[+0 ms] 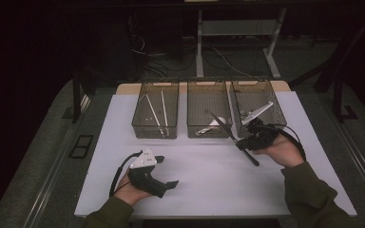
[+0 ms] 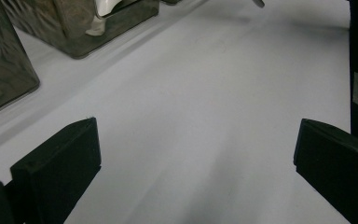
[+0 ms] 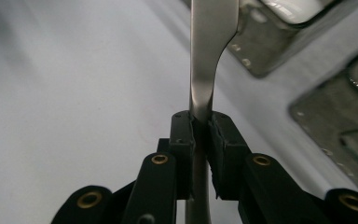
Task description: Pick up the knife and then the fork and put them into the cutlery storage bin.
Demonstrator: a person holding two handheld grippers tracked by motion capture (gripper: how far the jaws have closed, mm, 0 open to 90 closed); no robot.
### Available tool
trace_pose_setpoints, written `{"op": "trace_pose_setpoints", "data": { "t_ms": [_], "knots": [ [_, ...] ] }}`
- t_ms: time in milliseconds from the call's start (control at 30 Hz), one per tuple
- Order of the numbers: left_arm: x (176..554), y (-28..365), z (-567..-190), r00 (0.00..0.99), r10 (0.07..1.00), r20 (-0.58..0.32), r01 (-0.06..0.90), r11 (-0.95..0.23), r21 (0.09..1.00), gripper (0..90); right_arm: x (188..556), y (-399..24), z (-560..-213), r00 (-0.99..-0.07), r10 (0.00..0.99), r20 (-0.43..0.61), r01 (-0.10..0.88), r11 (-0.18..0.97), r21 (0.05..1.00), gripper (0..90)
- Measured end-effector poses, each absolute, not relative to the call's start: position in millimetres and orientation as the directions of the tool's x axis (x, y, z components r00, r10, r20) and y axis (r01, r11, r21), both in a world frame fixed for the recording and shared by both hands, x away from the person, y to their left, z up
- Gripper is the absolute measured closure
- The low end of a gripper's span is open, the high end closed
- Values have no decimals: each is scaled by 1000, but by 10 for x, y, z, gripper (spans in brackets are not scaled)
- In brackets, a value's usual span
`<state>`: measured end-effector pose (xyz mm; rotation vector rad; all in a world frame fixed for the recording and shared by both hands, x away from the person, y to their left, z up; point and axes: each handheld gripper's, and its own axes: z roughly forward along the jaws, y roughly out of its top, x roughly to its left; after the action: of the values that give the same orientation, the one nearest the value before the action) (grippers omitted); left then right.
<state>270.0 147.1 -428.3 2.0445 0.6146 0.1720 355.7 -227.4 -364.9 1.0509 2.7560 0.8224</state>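
Three bins (image 1: 155, 116) — one knife (image 1: 233, 137)

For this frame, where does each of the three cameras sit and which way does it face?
High view: above the person's side, looking forward and down on the white table; both forearms, the left gripper and the right gripper show.
Left gripper view: rides the left gripper, looking low across the table between its open jaws toward the bins.
Right gripper view: rides the right gripper, looking along its jaws, shut on a metal utensil.
Shared: high and right gripper views both show the utensil; all show table and bins.
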Motion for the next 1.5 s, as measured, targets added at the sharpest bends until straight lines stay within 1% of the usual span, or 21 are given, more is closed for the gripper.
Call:
{"op": "trace_pose_setpoints", "data": {
  "t_ms": [267, 633, 967, 1167, 1333, 1500],
  "knots": [
    [2709, 1473, -4291, 861, 492, -131, 361, -408, 838, 0, 3704, -2506, -3466, -721, 681, 126, 615, 546, 568, 800],
    [2734, 1471, -4296, 858, 494, -137, 365, -401, 840, 0, 3917, -2708, -3209, -678, 727, 111, 628, 493, 603, 800],
    [2745, 1466, -4295, 857, 496, -139, 367, -400, 840, 0, 4187, -2869, -2990, -625, 777, 70, 637, 456, 621, 800],
    [2736, 1479, -4288, 859, 494, -136, 364, -400, 841, 0, 4371, -2946, -2999, -576, 816, 48, 652, 423, 630, 800],
    [2724, 1480, -4286, 861, 491, -132, 358, -400, 844, 0, 4488, -2996, -3108, -537, 843, 25, 660, 402, 634, 799],
    [2721, 1482, -4285, 862, 489, -131, 356, -401, 844, 0, 4569, -3020, -3226, -517, 856, 18, 676, 395, 622, 799]
  ]
}}
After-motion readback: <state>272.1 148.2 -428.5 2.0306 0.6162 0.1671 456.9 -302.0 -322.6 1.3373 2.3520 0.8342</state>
